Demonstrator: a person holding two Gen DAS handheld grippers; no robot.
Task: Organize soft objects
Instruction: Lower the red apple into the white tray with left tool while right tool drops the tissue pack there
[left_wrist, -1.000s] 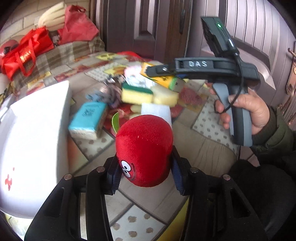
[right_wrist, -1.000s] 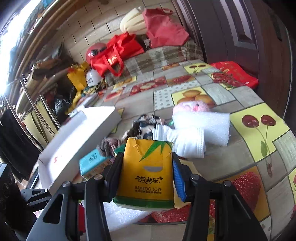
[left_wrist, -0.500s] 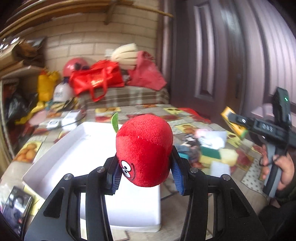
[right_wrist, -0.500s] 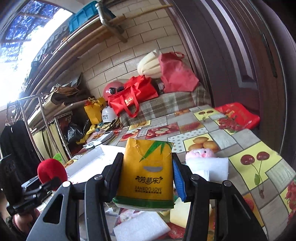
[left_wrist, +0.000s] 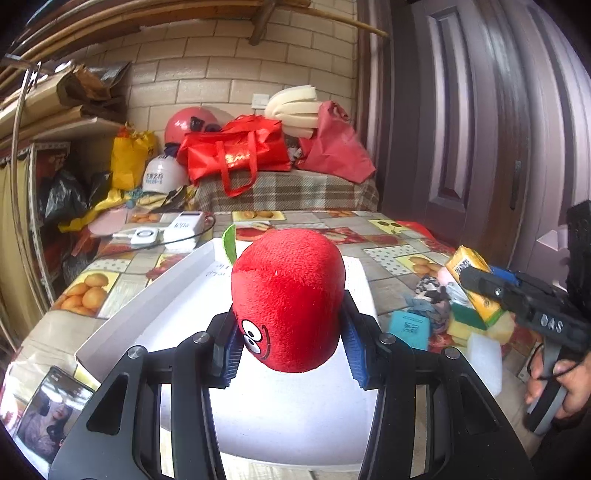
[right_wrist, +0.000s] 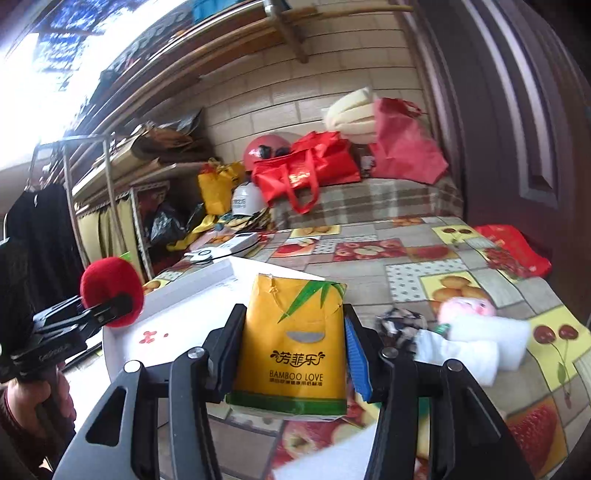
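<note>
The left gripper (left_wrist: 291, 341) has its jaws closed on a red plush apple (left_wrist: 288, 302) with a cartoon face and a green leaf, the blue pads pressing into its sides. It hangs above the white tray (left_wrist: 155, 295), clear of the tray floor as far as the view shows. The right gripper (right_wrist: 293, 354) has its jaws clamped on a yellow tissue pack (right_wrist: 293, 339) printed with bamboo leaves, held upright. In the right wrist view the pack sits in front of the tray's near corner, over the worktop (right_wrist: 424, 258) rather than over the tray itself; I cannot tell exactly how far from the rim.

The tray looks bare apart from some small red marks and faint writing on it, so nothing appears to be sorted into it yet. Both held things seem to be on their way there, the apple closer to release than the pack.

Plenty is left. On the fruit-patterned cloth beside the tray lie a teal tissue pack (left_wrist: 410, 328), a green-and-yellow sponge (left_wrist: 465, 319), white foam pieces (right_wrist: 491, 339), a pink plush (right_wrist: 467, 306) and a patterned scrunchie or cloth (right_wrist: 400, 323), heaped close together and partly touching. By my reading the task is at an early stage: two items lifted, none set down, the pile mostly untouched.
</note>
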